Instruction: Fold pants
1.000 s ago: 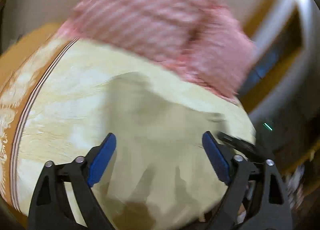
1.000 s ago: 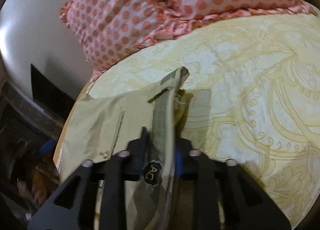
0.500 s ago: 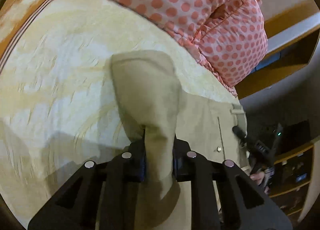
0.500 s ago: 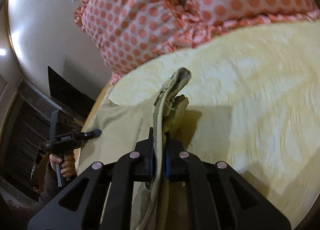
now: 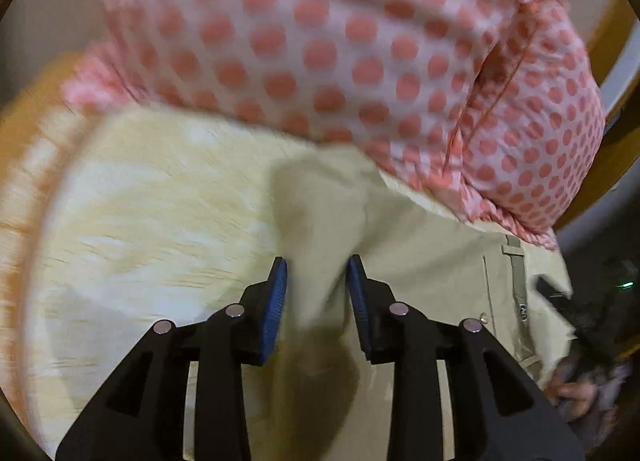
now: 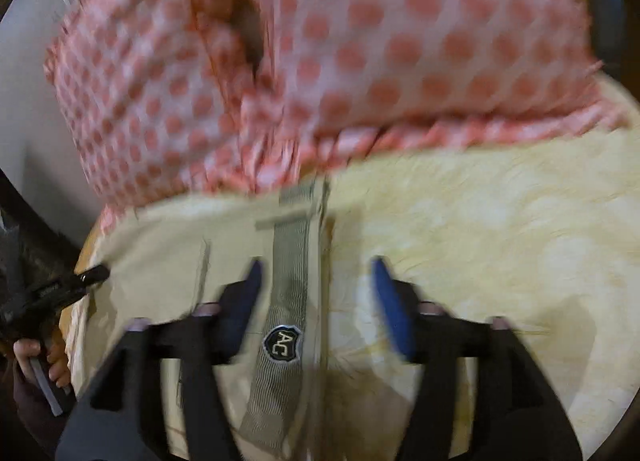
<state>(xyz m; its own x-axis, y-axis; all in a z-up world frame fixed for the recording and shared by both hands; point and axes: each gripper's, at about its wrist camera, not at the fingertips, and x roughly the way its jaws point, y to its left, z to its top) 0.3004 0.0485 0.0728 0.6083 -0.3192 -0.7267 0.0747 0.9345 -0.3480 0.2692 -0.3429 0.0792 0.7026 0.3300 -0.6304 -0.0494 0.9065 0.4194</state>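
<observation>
The khaki pants lie folded on a yellow patterned bedspread. In the left wrist view my left gripper is open, its blue pads on either side of a folded cloth end that lies flat. In the right wrist view the pants' waistband with a black "AC" badge lies flat between the spread fingers of my right gripper, which is open and holds nothing. Both views are motion-blurred.
Pink polka-dot pillows sit just beyond the pants, also in the right wrist view. The bed edge drops off at the right of the left view. The other hand and gripper handle show at the left edge.
Both grippers were shut on the pants half a second ago and have opened. The cloth has dropped flat on the bed, closer to the pillows.
</observation>
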